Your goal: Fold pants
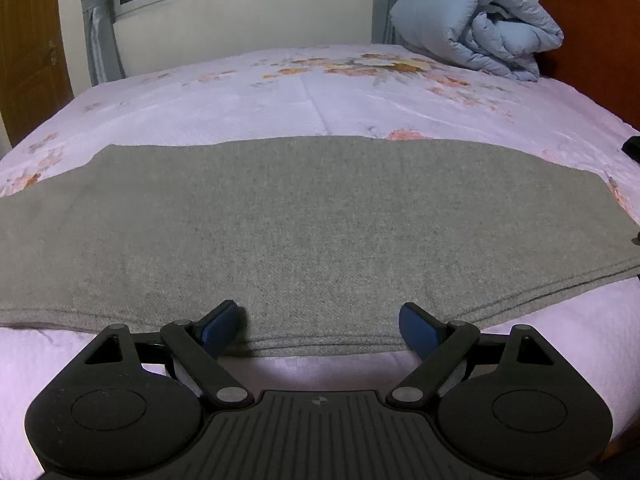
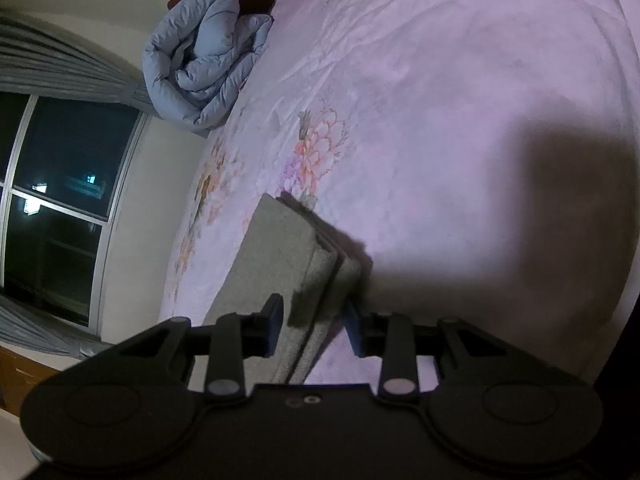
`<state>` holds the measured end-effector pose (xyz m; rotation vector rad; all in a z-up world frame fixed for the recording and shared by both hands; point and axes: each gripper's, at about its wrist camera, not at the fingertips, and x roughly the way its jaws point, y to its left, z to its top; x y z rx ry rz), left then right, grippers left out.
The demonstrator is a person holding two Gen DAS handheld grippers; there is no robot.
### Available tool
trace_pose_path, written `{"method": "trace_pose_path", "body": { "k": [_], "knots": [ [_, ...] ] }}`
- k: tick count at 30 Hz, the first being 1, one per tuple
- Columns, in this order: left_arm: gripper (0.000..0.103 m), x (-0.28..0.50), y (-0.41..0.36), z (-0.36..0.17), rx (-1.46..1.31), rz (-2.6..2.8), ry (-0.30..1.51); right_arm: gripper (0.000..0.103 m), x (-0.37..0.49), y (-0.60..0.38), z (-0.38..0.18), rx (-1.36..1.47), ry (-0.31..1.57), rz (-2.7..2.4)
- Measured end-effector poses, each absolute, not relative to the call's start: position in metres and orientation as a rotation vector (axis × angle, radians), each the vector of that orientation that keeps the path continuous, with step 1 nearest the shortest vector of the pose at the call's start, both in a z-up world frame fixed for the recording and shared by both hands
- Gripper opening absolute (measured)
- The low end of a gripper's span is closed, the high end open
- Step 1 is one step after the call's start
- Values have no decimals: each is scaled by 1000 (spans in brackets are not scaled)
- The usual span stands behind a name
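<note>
- The gray pants lie flat on the pink bed, well away from the blue blanket.
- They look soft and floppy; I'd grab the thick edge.
- The left gripper is wide open, holding nothing.
- The right gripper is open around the pants' end.

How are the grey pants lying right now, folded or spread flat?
Folded lengthwise, one leg on the other: the pants show stacked layered edges and lie as one long strip on the bedsheet.

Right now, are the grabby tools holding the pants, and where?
Neither holds them yet. The left tool is open at the long near edge of the gray pants; the right tool is open around one end's layered edge.
</note>
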<state>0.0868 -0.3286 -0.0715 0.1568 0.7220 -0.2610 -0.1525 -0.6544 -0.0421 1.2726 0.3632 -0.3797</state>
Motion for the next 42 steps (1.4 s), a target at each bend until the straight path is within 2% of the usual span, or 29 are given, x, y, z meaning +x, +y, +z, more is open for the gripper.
{"method": "trace_pose_path", "body": {
  "k": [2,3,4,11,18,22,27,33,36,37,38,39,41,42],
  "knots": [
    [87,87,-329,-72,159,-261,722,21,-149,-655,-43,1274,368,-379],
    [87,87,-329,-72,160,-260,722,11,-146,-655,-42,1257,384,-374],
    [87,87,-329,-72,161,-259,723,10,-144,-655,-40,1237,393,-377],
    [89,88,-332,-75,176,-262,719,8,-135,-640,-3,1057,376,-355],
    [89,89,-306,-66,116,-320,706,8,-102,-587,71,840,346,-220],
    [89,89,-233,-44,38,-252,655,8,-68,-532,108,750,337,-104],
    [89,108,-100,-25,-46,-50,628,8,-24,-447,119,653,351,16],
    [89,106,33,-18,-180,114,610,8,38,-313,86,555,492,211],
    [89,102,64,-26,-226,142,620,9,65,-243,39,415,703,256],
    [89,101,69,-28,-238,148,622,13,71,-228,21,378,792,253],
    [89,100,73,-31,-244,151,627,14,68,-219,14,315,778,242],
    [89,98,77,-35,-252,151,626,18,62,-213,18,249,738,247],
    [89,98,81,-40,-266,148,623,38,54,-215,30,215,721,285],
    [89,100,82,-43,-269,148,628,57,46,-220,40,197,685,292]
  ]
}}
